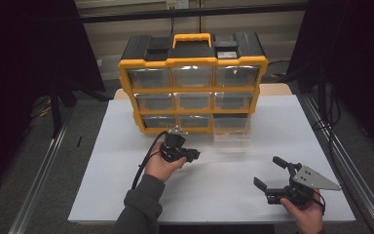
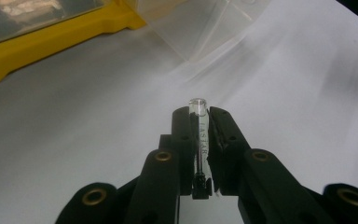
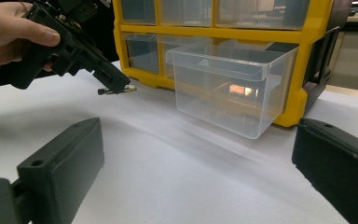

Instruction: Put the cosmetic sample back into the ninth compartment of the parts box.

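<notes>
I have a thin clear tube (image 2: 198, 126) pinched between my left gripper's (image 2: 198, 114) fingers (image 2: 182, 135) — printed lettering runs along it and a small dark piece sits at its lower end. In the high view the left gripper (image 1: 191, 155) hangs above the desk (image 1: 126, 195) near its middle, just in front of the yellow organizer (image 1: 193, 88) at the back edge. The bottom-right drawer (image 3: 228, 84) is pulled out onto the white surface — clear plastic, just beside the tube's tip. My right gripper (image 1: 269, 173) rests by the front right corner, fingers (image 3: 65, 158) spread wide around nothing.
</notes>
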The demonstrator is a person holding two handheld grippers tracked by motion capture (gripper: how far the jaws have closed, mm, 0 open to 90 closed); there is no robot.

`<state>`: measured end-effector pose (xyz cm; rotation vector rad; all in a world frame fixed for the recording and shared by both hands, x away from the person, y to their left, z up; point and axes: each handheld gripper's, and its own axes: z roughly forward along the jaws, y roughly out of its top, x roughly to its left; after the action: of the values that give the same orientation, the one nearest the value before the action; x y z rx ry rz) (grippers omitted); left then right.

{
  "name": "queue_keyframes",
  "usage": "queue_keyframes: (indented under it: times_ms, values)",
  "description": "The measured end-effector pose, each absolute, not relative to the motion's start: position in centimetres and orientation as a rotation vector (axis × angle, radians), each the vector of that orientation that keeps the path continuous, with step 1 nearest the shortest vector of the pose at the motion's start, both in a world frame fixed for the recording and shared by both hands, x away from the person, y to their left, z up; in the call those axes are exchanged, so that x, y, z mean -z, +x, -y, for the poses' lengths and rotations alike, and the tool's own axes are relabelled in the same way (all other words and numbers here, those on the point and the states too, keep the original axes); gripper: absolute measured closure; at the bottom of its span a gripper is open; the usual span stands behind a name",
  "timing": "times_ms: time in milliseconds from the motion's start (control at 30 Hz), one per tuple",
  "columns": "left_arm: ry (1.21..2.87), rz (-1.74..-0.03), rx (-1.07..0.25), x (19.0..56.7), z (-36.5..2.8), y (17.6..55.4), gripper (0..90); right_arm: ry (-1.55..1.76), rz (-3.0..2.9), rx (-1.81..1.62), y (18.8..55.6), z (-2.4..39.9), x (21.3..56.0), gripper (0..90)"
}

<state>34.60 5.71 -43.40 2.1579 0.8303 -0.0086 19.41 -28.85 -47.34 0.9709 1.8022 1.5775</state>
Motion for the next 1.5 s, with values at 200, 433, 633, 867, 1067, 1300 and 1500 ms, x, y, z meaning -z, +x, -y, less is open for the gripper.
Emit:
queue_keyframes:
  times_ms: [200, 433, 633, 867, 1067, 1300, 1500]
  values:
    - [2.167, -0.823, 0.011, 42.6, -5.6, 34.8, 81.5, 0.969, -1.803, -1.577, 19.4, 28.8, 47.3, 1.8]
    - [2.151, -0.828, 0.013, 41.8, -5.5, 35.1, 81.5, 0.972, -1.806, -1.579, 19.4, 28.8, 47.3, 1.8]
    - [2.141, -0.821, 0.005, 41.2, -5.3, 35.3, 81.4, 0.976, -1.805, -1.577, 19.4, 28.7, 47.4, 1.8]
    - [2.154, -0.802, 0.017, 40.5, -5.0, 35.5, 81.5, 0.961, -1.818, -1.575, 19.5, 28.8, 47.4, 1.8]
    - [2.162, -0.801, 0.024, 39.9, -4.7, 35.7, 81.4, 0.966, -1.819, -1.581, 19.5, 28.7, 47.5, 1.8]
    - [2.168, -0.8, 0.022, 39.3, -4.6, 36.0, 81.4, 0.974, -1.819, -1.583, 19.5, 28.8, 47.6, 1.8]
    - [2.169, -0.782, 0.01, 38.6, -4.3, 36.3, 81.4, 0.985, -1.82, -1.586, 19.6, 28.9, 47.7, 1.8]
